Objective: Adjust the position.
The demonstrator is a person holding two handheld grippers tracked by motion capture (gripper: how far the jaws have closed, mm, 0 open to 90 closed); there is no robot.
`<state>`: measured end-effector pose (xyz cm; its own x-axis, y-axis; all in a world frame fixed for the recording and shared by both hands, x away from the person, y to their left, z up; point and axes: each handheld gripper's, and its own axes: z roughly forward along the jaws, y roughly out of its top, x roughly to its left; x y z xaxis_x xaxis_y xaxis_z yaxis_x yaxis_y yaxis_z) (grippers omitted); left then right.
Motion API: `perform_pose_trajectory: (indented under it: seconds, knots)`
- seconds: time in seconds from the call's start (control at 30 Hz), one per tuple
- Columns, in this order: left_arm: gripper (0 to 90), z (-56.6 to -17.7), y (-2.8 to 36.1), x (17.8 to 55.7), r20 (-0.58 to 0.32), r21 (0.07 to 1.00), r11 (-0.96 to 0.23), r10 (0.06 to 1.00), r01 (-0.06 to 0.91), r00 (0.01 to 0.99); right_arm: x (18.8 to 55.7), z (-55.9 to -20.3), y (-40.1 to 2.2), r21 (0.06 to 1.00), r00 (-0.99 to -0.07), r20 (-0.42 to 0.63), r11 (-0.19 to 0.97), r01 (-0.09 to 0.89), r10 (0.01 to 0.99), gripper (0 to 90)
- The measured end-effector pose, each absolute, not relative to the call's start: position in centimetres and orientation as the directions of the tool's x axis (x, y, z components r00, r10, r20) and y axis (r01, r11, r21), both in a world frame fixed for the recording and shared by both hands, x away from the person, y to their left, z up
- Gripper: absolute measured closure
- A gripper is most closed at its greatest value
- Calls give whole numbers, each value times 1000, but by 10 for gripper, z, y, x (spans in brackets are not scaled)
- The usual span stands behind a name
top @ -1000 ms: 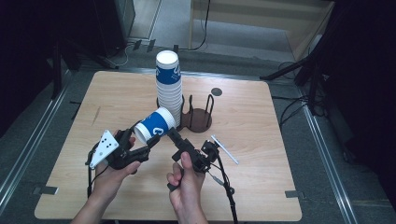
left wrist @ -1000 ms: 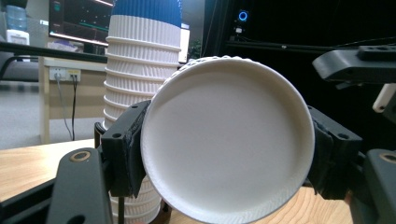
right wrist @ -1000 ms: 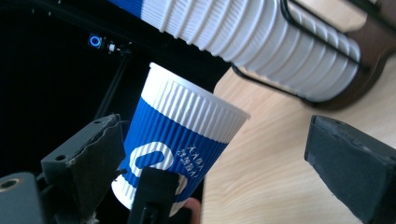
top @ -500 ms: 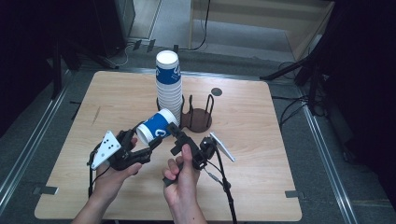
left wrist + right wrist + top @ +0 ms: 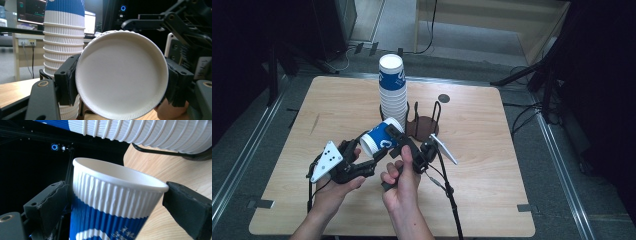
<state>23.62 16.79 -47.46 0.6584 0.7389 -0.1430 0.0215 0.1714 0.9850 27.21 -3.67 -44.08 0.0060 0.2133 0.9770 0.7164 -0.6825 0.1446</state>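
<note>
A blue and white ribbed paper cup (image 5: 382, 139) lies tilted in the air above the table's front half. My left gripper (image 5: 364, 151) is shut on its base end, and the cup's white bottom (image 5: 122, 75) faces that gripper's camera with a pad pressed on each side. My right gripper (image 5: 403, 142) comes from the right with its jaws either side of the cup's rim (image 5: 110, 180). One pad (image 5: 190, 207) touches the rim; a thin dark gap shows at the other pad (image 5: 50, 202).
A tall upside-down stack of the same cups (image 5: 393, 90) stands mid-table, just behind the held cup. Beside it to the right is a dark wire cup holder (image 5: 426, 125). The wooden table (image 5: 492, 170) has bare room to the right and left. Cables trail over the front edge.
My right gripper has moved up and toward the cup, and its jaws now flank the rim. The left gripper and the cup have stayed in place.
</note>
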Motion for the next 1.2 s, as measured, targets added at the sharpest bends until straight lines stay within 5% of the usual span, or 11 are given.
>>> perform_pose_trajectory:
  seconds: [0.33, 0.87, 1.2]
  knots:
    - [278, -475, 167, 236, -137, 986, 164, 732, 23, 667, 286, -444, -32, 101, 26, 983, -652, 752, 182, 59]
    - [254, -474, 168, 231, -107, 990, 139, 764, 0, 637, 283, -446, -28, 85, 1, 992, -669, 739, 127, 198]
    - [126, -469, 174, 231, -172, 984, 159, 740, 79, 650, 285, -443, -38, 131, -44, 989, -713, 689, 140, 206]
